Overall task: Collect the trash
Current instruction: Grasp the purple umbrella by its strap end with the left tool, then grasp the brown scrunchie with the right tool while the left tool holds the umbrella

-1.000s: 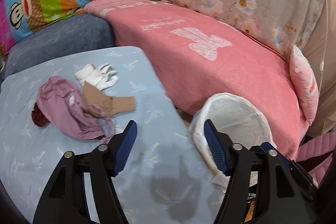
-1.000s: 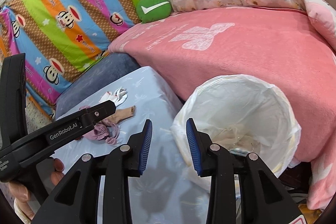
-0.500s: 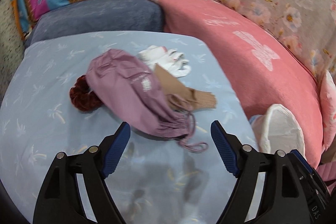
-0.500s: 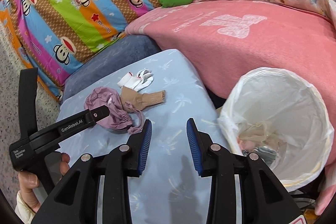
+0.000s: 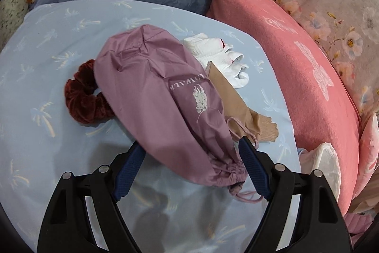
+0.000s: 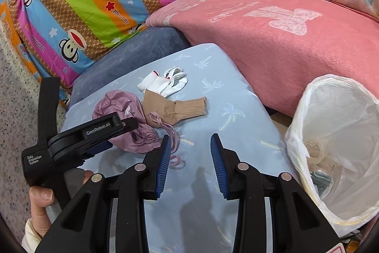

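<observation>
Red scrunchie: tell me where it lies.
Left wrist view, left of centre: the red scrunchie lies on the blue sheet, partly tucked under the purple drawstring bag.

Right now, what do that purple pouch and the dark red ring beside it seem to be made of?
The purple drawstring pouch looks like thin woven fabric, matte and creased, with a printed white logo and gathered cord mouth. The dark red scrunchie looks like velvet: plush, ruffled, softly shaded. Neither can be confirmed by sight.

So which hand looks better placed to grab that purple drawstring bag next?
Left. The left tool is open with the purple drawstring bag already between its fingers; the right tool hangs open over bare sheet beside it.
</observation>
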Motion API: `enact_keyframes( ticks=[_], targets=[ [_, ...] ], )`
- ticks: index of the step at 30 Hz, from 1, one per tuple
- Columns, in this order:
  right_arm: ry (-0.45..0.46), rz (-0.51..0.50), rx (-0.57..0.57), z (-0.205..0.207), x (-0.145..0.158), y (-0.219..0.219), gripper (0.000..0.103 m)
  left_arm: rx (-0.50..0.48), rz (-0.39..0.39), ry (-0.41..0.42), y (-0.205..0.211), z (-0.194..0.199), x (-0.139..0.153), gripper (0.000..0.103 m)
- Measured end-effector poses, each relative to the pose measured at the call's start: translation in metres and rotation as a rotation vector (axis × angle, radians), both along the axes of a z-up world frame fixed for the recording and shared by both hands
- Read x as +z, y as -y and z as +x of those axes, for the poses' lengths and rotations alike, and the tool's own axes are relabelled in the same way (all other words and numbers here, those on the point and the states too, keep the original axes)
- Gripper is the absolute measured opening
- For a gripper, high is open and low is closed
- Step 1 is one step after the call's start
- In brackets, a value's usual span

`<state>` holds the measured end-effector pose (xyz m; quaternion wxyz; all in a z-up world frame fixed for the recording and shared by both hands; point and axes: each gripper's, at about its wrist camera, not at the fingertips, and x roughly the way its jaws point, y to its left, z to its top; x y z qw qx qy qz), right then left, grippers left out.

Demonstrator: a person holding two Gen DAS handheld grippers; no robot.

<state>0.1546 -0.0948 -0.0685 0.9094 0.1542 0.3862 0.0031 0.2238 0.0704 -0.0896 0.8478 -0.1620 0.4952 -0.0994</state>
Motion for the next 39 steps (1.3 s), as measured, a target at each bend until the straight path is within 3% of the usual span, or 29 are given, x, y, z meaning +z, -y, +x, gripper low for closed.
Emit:
enact_keyframes(
  ticks=[3,5,8,15,24,31,39],
  targets=[
    [-0.010,-0.001,0.006,0.008,-0.004,-0.005,0.035,-0.023,-0.006,-0.008,0.001,0.002,-0.004,0.052],
    [-0.014,-0.001,0.009,0.011,-0.006,-0.008,0.035,-0.040,-0.017,-0.014,0.000,0.002,-0.005,0.025],
    [-0.020,-0.002,0.016,0.015,-0.008,-0.012,0.035,-0.055,-0.020,-0.003,-0.006,-0.002,-0.002,0.007],
    [-0.014,-0.005,0.037,0.019,-0.004,-0.022,0.035,-0.071,0.001,0.103,-0.030,-0.017,0.035,0.004],
    [0.000,-0.017,0.131,0.033,0.009,-0.068,0.035,0.020,0.083,0.245,-0.081,-0.018,0.085,0.004],
    [-0.023,0.007,0.229,0.061,-0.001,-0.127,0.035,0.124,0.147,0.266,-0.125,-0.008,0.087,0.004],
    [-0.074,0.003,0.282,0.100,-0.026,-0.179,0.035,0.212,0.227,0.225,-0.167,0.006,0.066,0.004]
  ],
)
